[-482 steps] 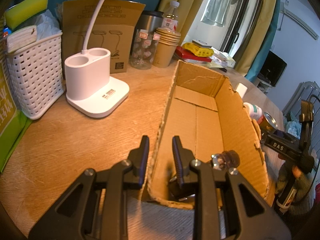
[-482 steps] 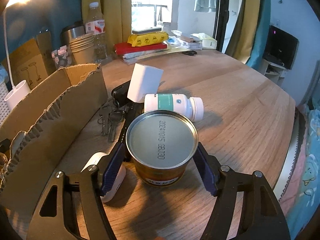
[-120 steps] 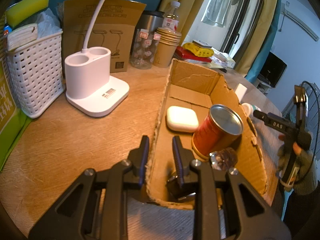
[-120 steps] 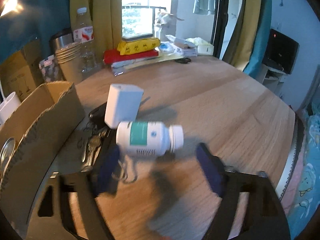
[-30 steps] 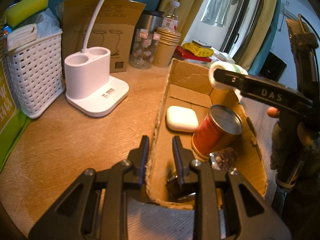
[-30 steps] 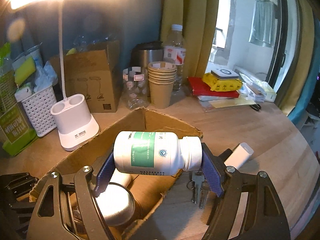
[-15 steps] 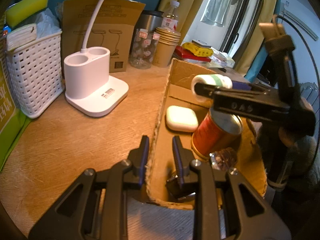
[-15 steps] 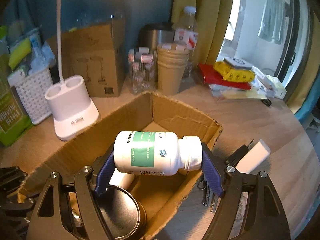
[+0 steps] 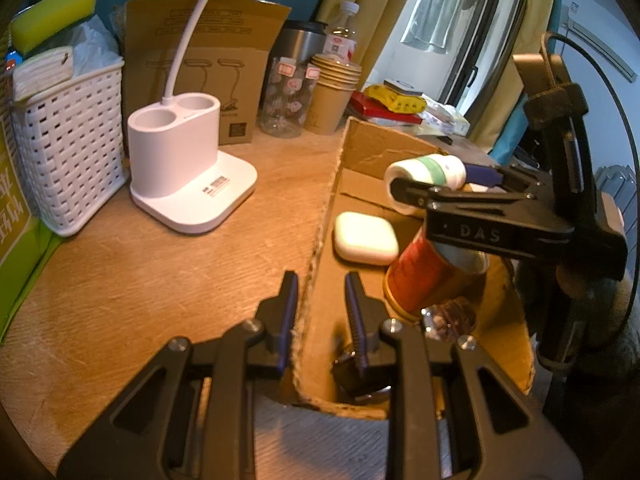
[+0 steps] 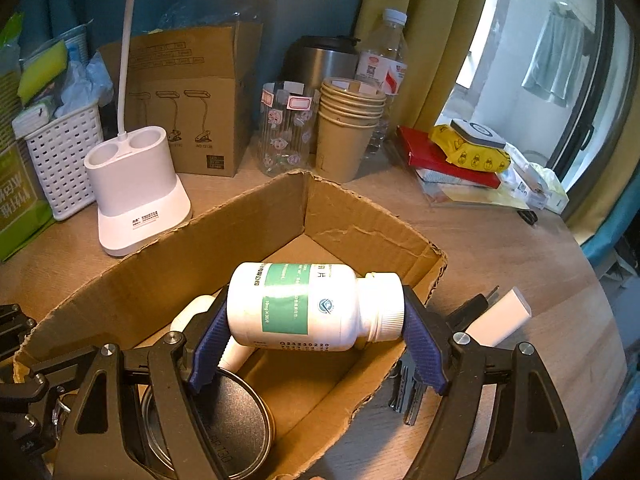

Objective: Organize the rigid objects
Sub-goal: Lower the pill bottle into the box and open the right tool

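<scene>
My right gripper (image 10: 316,344) is shut on a white pill bottle (image 10: 304,306) with a green label, held on its side over the open cardboard box (image 10: 240,224). The bottle also shows in the left wrist view (image 9: 424,172), above the box. In the box lie a red can (image 9: 420,276) with a metal lid (image 10: 236,420) and a white earbud case (image 9: 366,238). My left gripper (image 9: 320,300) is shut on the box's near left wall (image 9: 308,312), one finger inside and one outside. A dark knob-like object (image 9: 448,316) lies in the box's near corner.
A white lamp base (image 9: 188,184), a white basket (image 9: 68,144), a brown carton (image 10: 188,100), a glass jar (image 10: 286,128), paper cups (image 10: 346,124) and a bottle stand at the back. Keys (image 10: 408,388) and a white block (image 10: 500,316) lie right of the box.
My right gripper has carried the pill bottle further over the box and lower. The left gripper has kept its hold on the box wall.
</scene>
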`<state>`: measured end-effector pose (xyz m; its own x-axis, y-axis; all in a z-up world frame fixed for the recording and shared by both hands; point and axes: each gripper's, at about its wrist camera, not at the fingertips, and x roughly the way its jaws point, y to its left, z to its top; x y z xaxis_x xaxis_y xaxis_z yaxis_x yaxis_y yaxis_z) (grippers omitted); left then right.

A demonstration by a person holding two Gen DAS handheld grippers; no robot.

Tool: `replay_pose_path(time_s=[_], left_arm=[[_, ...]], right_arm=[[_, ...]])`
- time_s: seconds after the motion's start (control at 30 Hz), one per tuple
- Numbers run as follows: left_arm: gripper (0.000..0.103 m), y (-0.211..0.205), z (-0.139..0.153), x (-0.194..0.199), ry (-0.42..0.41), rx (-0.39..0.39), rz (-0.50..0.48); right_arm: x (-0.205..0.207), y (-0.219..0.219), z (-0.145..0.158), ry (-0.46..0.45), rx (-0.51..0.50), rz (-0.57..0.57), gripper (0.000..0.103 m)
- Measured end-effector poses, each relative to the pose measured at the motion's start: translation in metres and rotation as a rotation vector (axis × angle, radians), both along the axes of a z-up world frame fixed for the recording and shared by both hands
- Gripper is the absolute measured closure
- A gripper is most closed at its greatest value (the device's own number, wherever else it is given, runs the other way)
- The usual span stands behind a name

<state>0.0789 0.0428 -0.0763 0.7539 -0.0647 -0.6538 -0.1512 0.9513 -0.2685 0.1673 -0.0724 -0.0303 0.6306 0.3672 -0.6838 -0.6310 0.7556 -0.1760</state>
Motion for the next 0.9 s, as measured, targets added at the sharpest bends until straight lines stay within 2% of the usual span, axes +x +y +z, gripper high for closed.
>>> replay_pose_path(time_s=[0.4,0.9], left_arm=[[0.077,0.000,0.000,0.001,-0.001,0.000,0.001],[0.077,0.000,0.000,0.001,0.000,0.000,0.001]], right_arm=[[-0.007,-0.010,0.008,-0.008,0.041,-0.016,0.018],[-0.027,-0.059,0.048,-0.095,0.172,-0.135,0.018]])
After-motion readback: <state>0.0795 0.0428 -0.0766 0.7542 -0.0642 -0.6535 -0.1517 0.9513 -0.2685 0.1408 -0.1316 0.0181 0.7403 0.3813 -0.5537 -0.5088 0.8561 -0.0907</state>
